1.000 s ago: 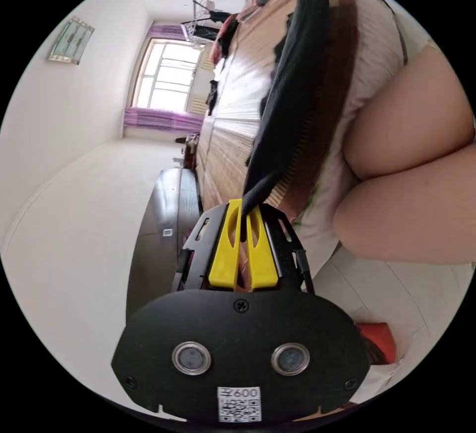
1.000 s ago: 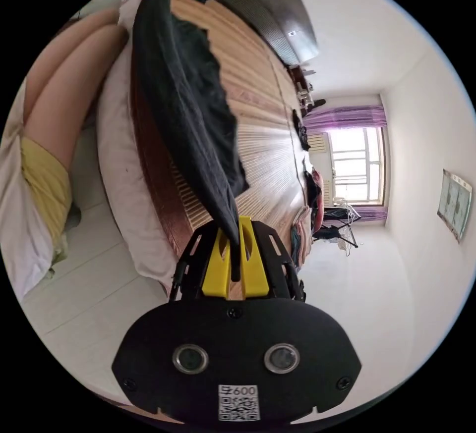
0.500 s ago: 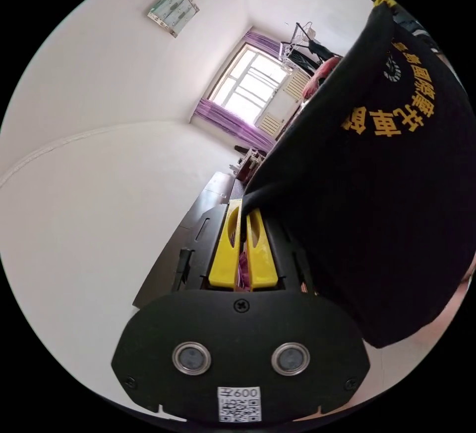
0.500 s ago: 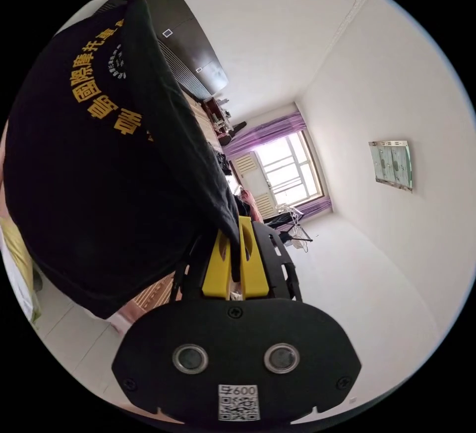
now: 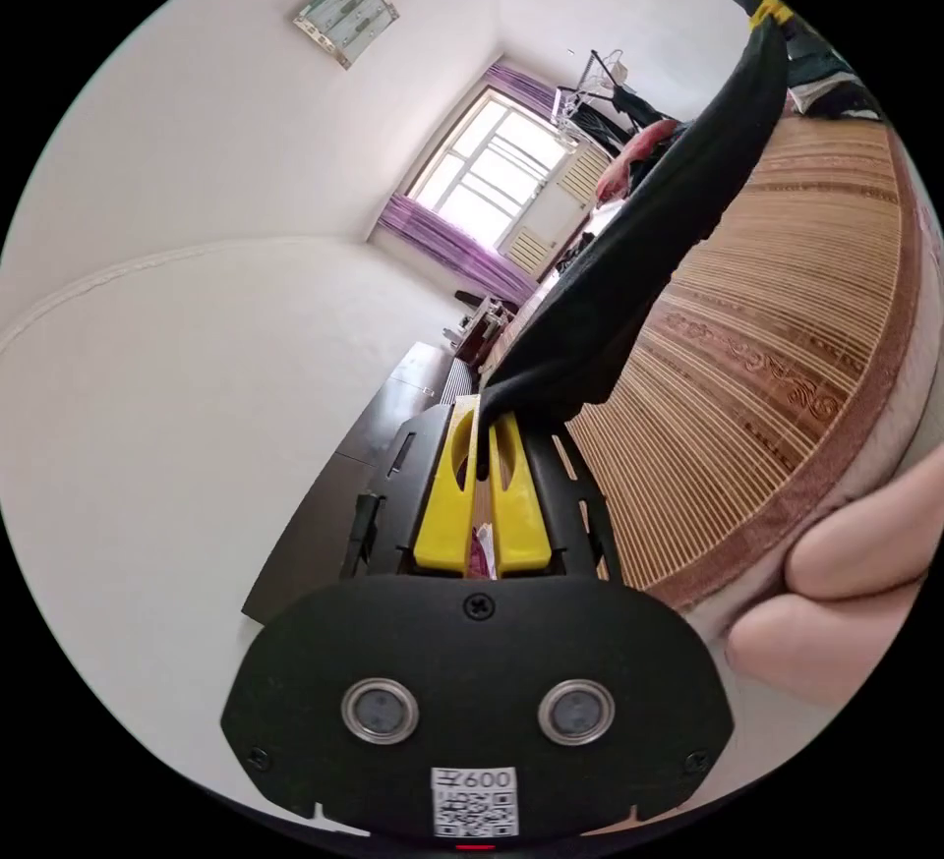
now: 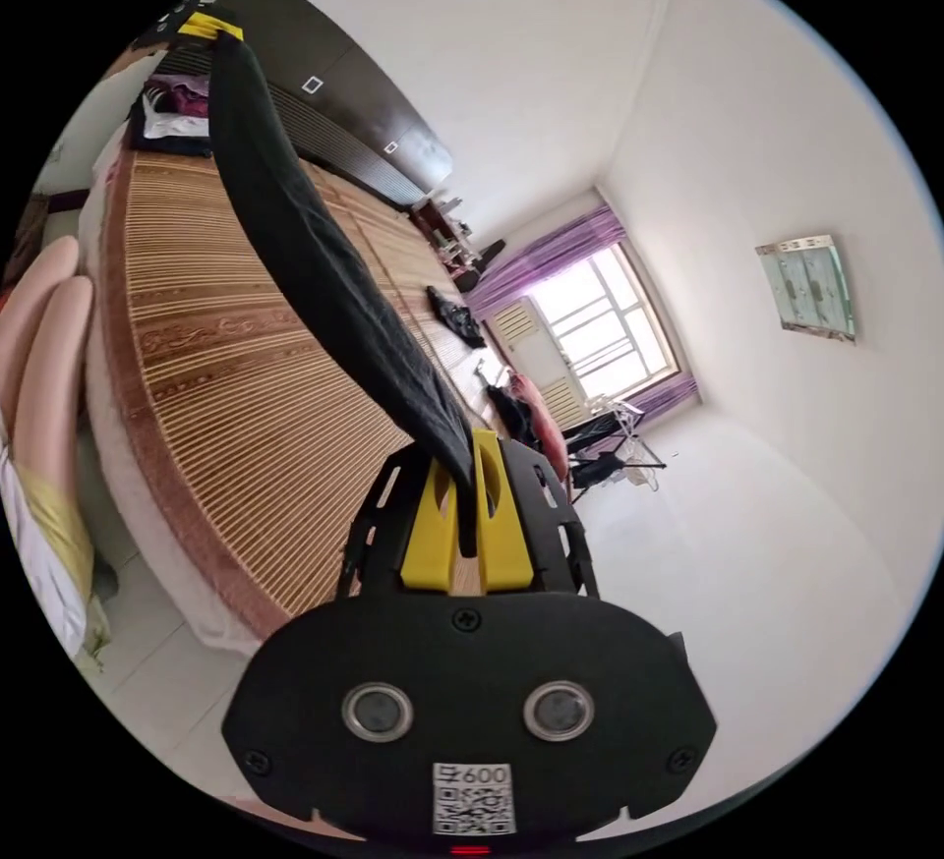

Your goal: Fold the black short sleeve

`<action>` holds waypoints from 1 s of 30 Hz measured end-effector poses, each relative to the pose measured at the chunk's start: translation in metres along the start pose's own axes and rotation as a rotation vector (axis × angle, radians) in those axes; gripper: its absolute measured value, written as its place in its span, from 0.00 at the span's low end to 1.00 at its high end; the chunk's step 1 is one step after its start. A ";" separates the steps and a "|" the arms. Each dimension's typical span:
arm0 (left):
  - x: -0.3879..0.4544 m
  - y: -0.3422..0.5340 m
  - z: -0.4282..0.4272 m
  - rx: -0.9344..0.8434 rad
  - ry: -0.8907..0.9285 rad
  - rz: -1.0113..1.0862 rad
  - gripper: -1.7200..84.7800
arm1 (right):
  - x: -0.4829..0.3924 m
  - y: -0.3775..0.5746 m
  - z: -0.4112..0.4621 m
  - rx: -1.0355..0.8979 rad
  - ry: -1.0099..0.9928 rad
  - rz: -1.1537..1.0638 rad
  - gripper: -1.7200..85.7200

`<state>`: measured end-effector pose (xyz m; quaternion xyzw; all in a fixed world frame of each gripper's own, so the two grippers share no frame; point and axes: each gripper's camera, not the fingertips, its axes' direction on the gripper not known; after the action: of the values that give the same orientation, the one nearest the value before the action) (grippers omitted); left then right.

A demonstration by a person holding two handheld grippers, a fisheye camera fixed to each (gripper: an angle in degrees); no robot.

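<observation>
The black short sleeve shirt (image 5: 639,250) hangs stretched in the air between my two grippers, above a bed with a bamboo mat (image 5: 787,328). My left gripper (image 5: 480,417) is shut on one end of it; the other gripper (image 5: 767,9) pinches the far end at the top right. In the right gripper view the same shirt (image 6: 324,259) runs as a dark band from my right gripper (image 6: 464,451), shut on it, up to the left gripper (image 6: 208,24) at the top left. The shirt's print is turned out of sight.
The bamboo mat (image 6: 226,377) covers a wide bed. Folded clothes (image 6: 172,117) lie by its dark headboard (image 6: 324,127), more garments (image 6: 454,314) farther along. A drying rack (image 6: 610,446) stands near the purple-curtained window (image 6: 590,328). The person's legs (image 5: 855,594) press against the bed edge.
The shirt, spread wide with its yellow print facing the cameras half a second ago, now hangs edge-on as a narrow band over the mat. Both grips held; both views rolled over the second.
</observation>
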<state>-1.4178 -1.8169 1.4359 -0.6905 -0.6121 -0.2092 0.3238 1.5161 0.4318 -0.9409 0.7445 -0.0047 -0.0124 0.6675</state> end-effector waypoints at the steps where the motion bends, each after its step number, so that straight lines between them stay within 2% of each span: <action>1: 0.006 0.002 -0.009 -0.013 0.008 0.028 0.03 | 0.001 0.003 -0.005 -0.014 -0.035 -0.006 0.01; 6: 0.007 -0.006 -0.023 -0.068 0.119 0.095 0.03 | 0.020 0.012 0.005 -0.058 -0.188 -0.006 0.01; 9: 0.011 -0.020 0.017 -0.131 0.260 0.109 0.03 | 0.032 0.012 0.073 -0.146 -0.385 0.004 0.01; 12: 0.048 -0.034 0.095 -0.215 0.379 0.178 0.03 | 0.021 0.018 0.190 -0.297 -0.614 -0.032 0.01; 14: 0.089 -0.045 0.172 -0.256 0.432 0.231 0.03 | 0.007 0.029 0.302 -0.402 -0.754 -0.028 0.01; 18: 0.137 -0.062 0.292 -0.321 0.575 0.222 0.03 | -0.002 0.059 0.454 -0.517 -0.886 0.044 0.01; 20: 0.157 -0.067 0.362 -0.401 0.707 0.184 0.03 | -0.003 0.083 0.528 -0.591 -0.993 0.099 0.01; 23: 0.164 -0.069 0.419 -0.430 0.767 0.142 0.03 | 0.012 0.109 0.583 -0.646 -1.094 0.175 0.01; 30: 0.126 -0.064 0.498 -0.476 0.883 -0.017 0.03 | 0.089 0.173 0.630 -0.653 -1.125 0.342 0.01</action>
<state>-1.5137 -1.3751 1.1847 -0.5856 -0.3577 -0.6179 0.3838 1.5908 -0.2149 -0.8388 0.3732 -0.4657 -0.2931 0.7470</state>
